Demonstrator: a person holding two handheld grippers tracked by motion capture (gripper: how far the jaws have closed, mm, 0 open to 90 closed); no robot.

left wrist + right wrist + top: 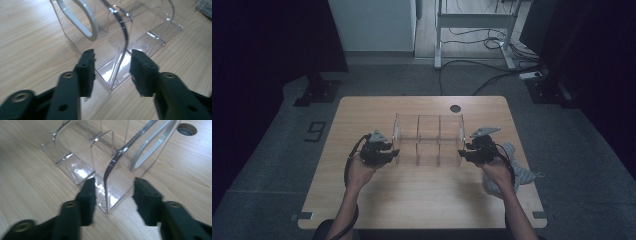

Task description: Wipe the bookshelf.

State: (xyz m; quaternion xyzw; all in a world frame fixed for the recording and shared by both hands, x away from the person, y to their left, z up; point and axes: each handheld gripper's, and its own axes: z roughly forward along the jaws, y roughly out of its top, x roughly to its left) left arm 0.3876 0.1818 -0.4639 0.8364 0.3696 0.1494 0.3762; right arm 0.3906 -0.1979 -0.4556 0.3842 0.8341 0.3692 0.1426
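A pale wooden table [422, 195] with rounded corners and a round cable hole [455, 108] near its far edge carries a clear plastic organizer [428, 139], set at the middle of the top. The organizer is a long, transparent rack split by upright dividers into compartments, with rounded end walls that each have a looped handle cutout. A person's bare forearms come in from the near edge and angle inward, one to each end of the rack.

The left gripper [388, 153] sits at the rack's left end; in the left gripper view its black jaws stand well apart, one on each side of the thin end wall [120, 60], not pressing it. The right gripper [463, 154] mirrors it at the right end, jaws likewise wide and straddling the curved end wall [110, 182] without closing on it.

A grey knitted cloth [517, 172] lies on the table just beside the right hand [494, 170], partly under the wrist. Cables trail across the grey floor beyond the table.
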